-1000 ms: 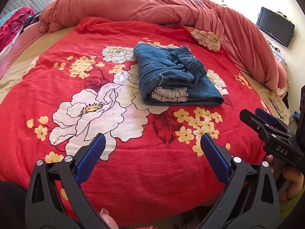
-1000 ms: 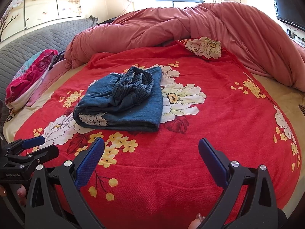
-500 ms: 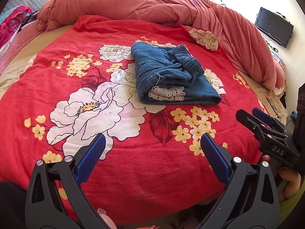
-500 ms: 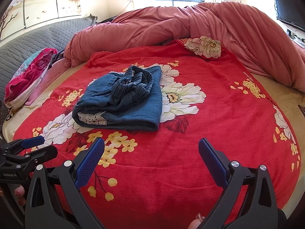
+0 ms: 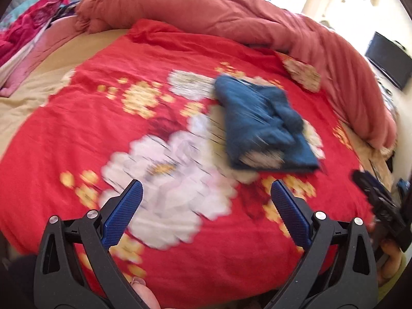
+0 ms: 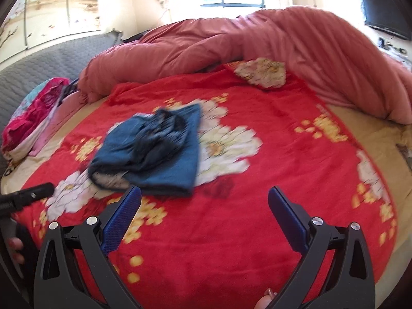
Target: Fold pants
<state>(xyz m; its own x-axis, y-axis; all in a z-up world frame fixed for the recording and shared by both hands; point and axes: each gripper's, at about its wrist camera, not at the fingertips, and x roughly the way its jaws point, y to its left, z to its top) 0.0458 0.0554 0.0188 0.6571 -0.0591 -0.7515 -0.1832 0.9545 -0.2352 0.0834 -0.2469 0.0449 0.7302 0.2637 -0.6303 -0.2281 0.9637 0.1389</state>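
Observation:
Blue denim pants [image 5: 262,126] lie folded in a compact bundle on the red floral blanket [image 5: 159,108], with the waistband bunched on top and a pale lace edge at the near side. The same pants [image 6: 154,149] show left of centre in the right wrist view. Both views are motion-blurred. My left gripper [image 5: 206,206] is open above the near part of the blanket, short of the pants and holding nothing. My right gripper [image 6: 204,209] is open too, just in front of and to the right of the bundle. Each gripper appears at the other view's edge.
A rumpled salmon-pink duvet [image 6: 257,43] is heaped along the far side of the bed. Pink and red clothes [image 6: 28,118] lie at the left by a grey padded headboard [image 6: 38,64]. A black TV [image 6: 383,15] hangs on the right wall.
Both grippers have pulled back and tilted, so the views are now blurred and the pants sit a little farther off. The pants have not moved and both jaws stay open.

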